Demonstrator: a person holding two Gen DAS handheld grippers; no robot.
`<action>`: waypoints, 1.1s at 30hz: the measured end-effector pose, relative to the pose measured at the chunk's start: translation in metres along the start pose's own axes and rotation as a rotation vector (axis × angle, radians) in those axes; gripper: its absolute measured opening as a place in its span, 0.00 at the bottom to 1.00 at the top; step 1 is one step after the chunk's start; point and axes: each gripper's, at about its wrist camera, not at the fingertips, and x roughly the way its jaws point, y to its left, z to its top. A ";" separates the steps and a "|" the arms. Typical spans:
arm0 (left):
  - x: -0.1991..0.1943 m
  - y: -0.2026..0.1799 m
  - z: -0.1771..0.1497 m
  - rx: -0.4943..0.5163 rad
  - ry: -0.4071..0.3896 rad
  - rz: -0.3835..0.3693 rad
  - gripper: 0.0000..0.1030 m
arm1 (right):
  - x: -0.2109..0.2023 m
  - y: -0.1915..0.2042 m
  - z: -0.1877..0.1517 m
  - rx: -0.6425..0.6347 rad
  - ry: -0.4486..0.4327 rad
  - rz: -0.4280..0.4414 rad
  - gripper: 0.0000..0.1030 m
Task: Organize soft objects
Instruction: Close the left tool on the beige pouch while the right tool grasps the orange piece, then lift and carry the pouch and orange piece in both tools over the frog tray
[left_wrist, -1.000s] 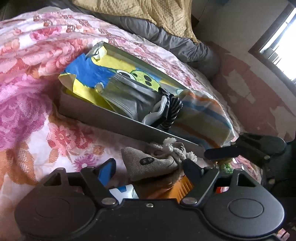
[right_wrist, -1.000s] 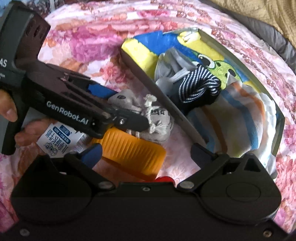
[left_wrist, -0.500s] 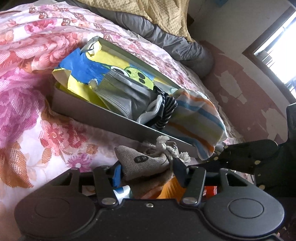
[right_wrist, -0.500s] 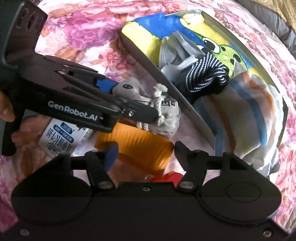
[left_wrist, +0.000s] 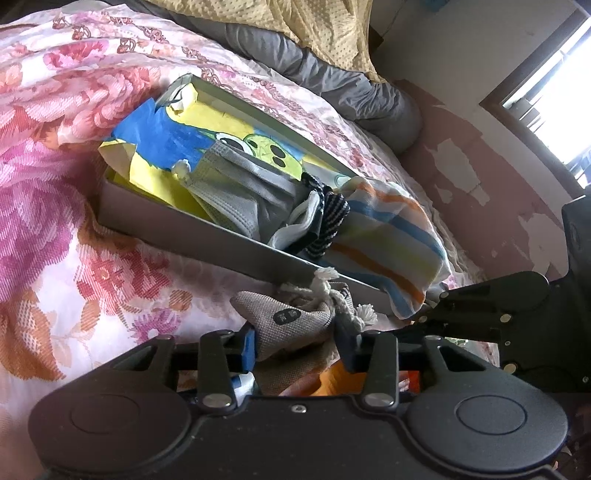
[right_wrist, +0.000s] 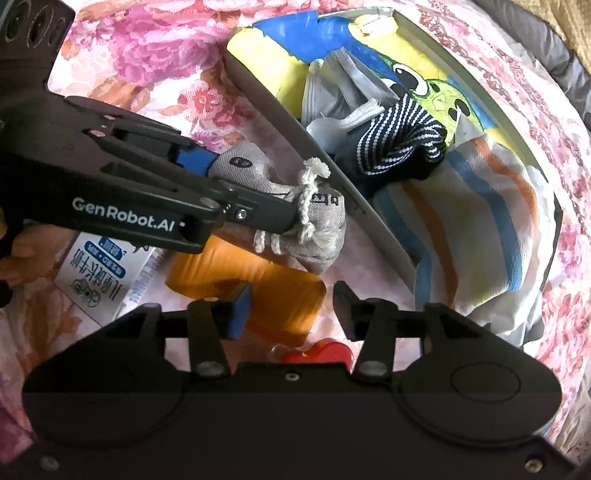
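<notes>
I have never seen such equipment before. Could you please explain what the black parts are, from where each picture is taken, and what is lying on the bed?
There is no robot here. A person holds two handheld grippers, each with a camera looking along its fingers, so each picture has black gripper parts at the bottom.

In the left camera picture, the left gripper is closed on a small grey drawstring pouch. The right camera picture shows the same grasp from the side; the right gripper is open and holds nothing.

On the flowered bedspread lies a grey tray holding a cartoon cloth, a grey garment, a striped sock and a striped towel. Beside the tray lie an orange object and a milk carton.
</notes>
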 end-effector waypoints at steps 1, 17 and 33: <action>0.000 0.000 0.000 -0.003 0.000 -0.001 0.42 | 0.001 0.000 0.002 0.000 0.009 0.004 0.42; -0.001 -0.002 0.002 0.015 -0.007 -0.014 0.33 | 0.023 0.015 0.005 -0.059 0.034 -0.049 0.11; -0.009 -0.012 0.002 0.086 -0.045 -0.032 0.20 | -0.022 0.066 -0.026 -0.125 -0.211 -0.238 0.04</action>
